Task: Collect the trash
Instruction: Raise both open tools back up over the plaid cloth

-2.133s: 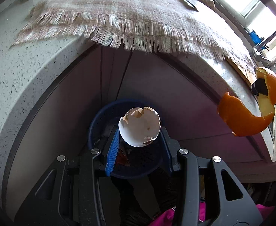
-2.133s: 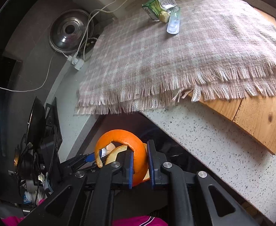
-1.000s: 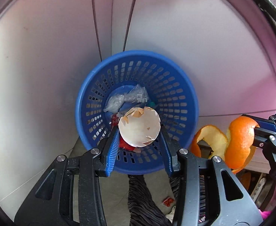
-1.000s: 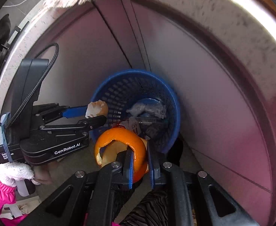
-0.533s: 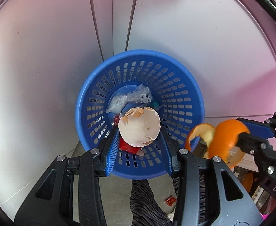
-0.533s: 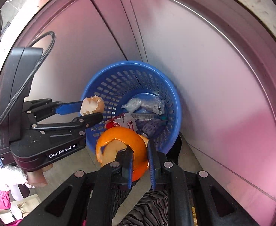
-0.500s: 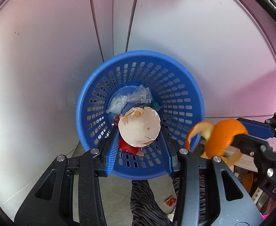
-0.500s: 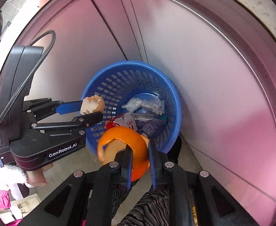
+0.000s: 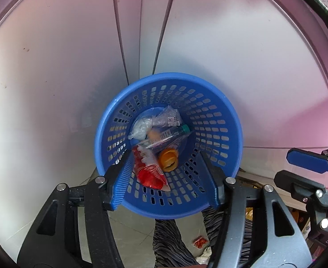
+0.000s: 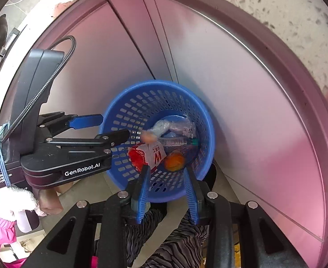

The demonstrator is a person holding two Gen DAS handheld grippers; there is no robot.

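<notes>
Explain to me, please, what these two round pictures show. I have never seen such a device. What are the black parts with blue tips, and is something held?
The black parts are two hand-held grippers, tools that a person squeezes to grasp things. Each carries a wide-angle camera looking forward along its jaws, which makes the pictures round. One picture comes from the left gripper, the other from the right gripper. Each camera also sees the other tool at the side. Both look down into a round blue plastic basket with slotted walls standing on the floor by pale cabinet doors. Inside lie a curled orange peel, a red and white wrapper, crumpled clear plastic bags and a clear tube with a green cap. Nothing is held: the jaws of both grippers stand open and empty above the basket.
</notes>
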